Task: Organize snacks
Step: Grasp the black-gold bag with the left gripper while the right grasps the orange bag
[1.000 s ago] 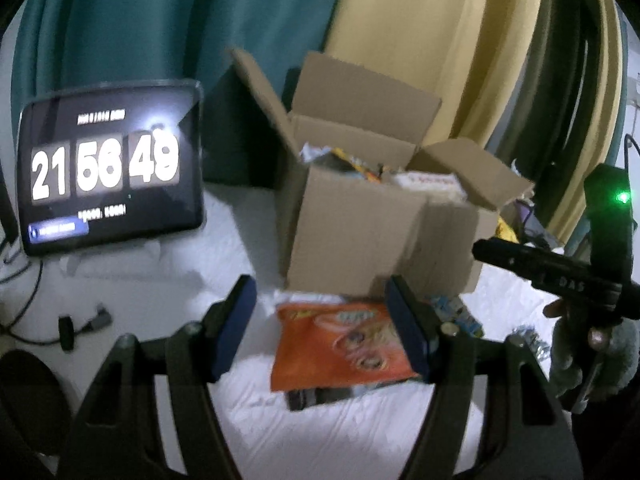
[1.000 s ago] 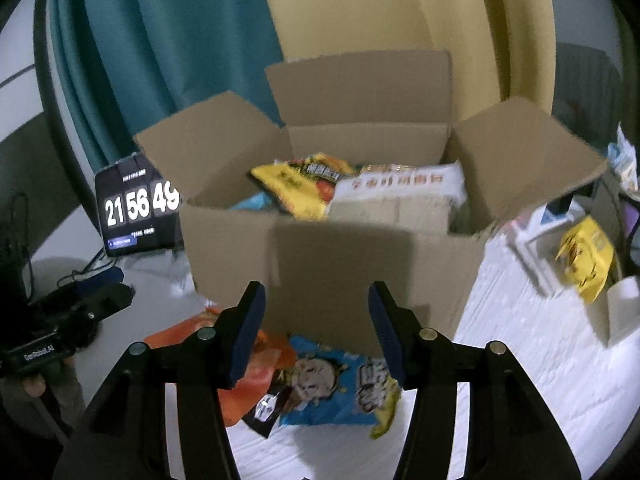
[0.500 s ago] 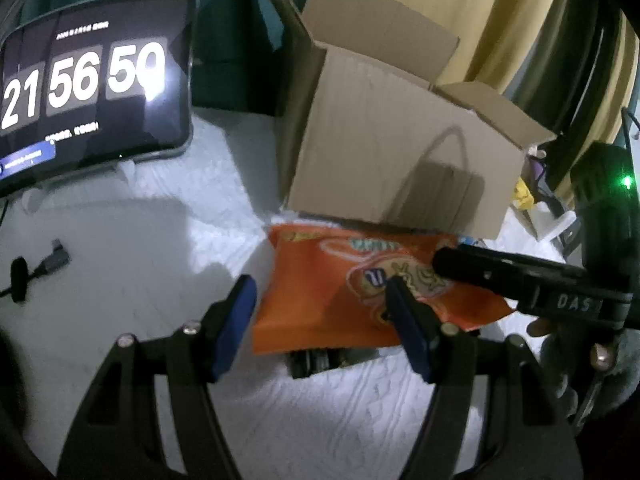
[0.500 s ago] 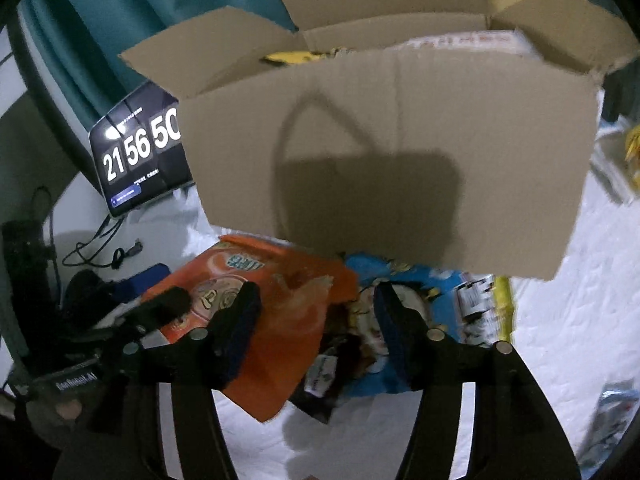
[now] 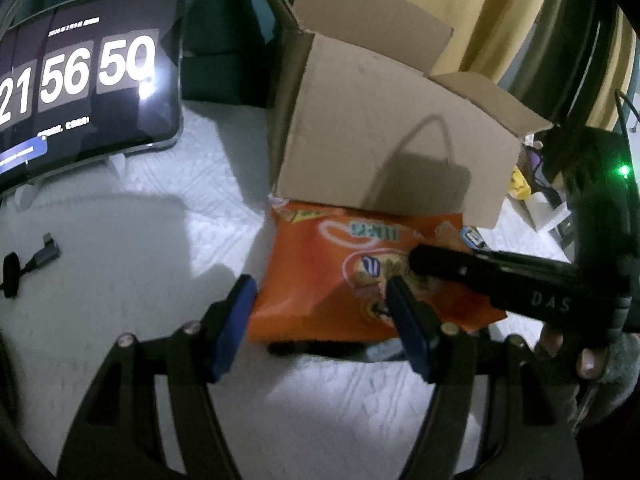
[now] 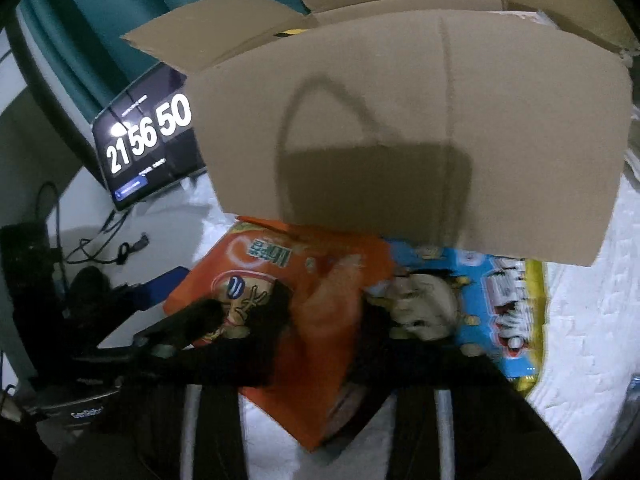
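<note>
Orange snack bag [image 5: 320, 276] lies on the table [image 5: 140, 240] against the partly filled cardboard box [image 5: 380, 128], unpacked like the blue bag [image 6: 480, 300]; left gripper [image 5: 320, 312] spread wide, right gripper [image 6: 320, 312] closing, grip uncertain.

My left wrist camera looks forward and down along its fingers from low over the white cloth [image 5: 120, 240], facing the cardboard box [image 5: 380, 128] from its left front corner, with the clock tablet [image 5: 80, 80] off to the left. My right wrist camera sits nearer and lower, pressed close to the box [image 6: 420, 128] front, which fills the upper frame. Both views share the box, the orange snack bag [image 5: 340, 272] [image 6: 320, 320] before it, and the tablet [image 6: 148, 140]. Each camera also catches the other tool: the right gripper [image 5: 460, 268] enters my left view from the right, and the left gripper [image 6: 160, 300] shows at the left of my right view.
</note>
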Tool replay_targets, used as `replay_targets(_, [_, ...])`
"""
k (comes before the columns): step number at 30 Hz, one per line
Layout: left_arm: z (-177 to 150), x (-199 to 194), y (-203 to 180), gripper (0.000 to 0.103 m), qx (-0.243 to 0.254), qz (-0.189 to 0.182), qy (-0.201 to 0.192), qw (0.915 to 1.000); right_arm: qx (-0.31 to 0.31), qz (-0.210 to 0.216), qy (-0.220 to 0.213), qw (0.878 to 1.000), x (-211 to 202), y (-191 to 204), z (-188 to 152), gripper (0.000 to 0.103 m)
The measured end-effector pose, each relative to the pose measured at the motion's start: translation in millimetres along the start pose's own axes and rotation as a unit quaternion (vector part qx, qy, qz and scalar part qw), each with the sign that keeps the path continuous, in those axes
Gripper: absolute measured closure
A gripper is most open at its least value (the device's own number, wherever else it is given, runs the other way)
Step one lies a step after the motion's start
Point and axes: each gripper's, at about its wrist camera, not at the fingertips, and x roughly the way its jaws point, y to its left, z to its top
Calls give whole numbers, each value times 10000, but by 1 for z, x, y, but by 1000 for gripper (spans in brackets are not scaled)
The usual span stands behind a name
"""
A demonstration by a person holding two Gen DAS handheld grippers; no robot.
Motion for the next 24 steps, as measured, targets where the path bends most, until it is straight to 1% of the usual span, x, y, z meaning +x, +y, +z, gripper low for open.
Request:
replay_targets(1, [-1,-2,-1,34,14,-10,-16,10000,-35,-30,-36,10000,-3,0,-1,80])
replay_targets(5, [-4,-11,-8,34,100,-31,-53,9999,-163,-42,-219,9996,-23,1,-6,81])
replay_targets(12, [-11,-17,-25,34,148,-5,49,9999,-271,-139,-792,9964,-78,-9,-8,81])
replay_targets(17, [-13,-7,-35,34,1,165,291,9994,-99,-317,-1189,9924,-113,-35,-9,81])
replay_targets(19, [-15,-2,-38,34,-141,229,436,9987,-15,-360,-1306,9908,-125,-47,-9,81])
replay_targets(24, [-13,4,-45,34,-313,279,505,9978,169,-364,-1508,9878,-148,-76,-10,81])
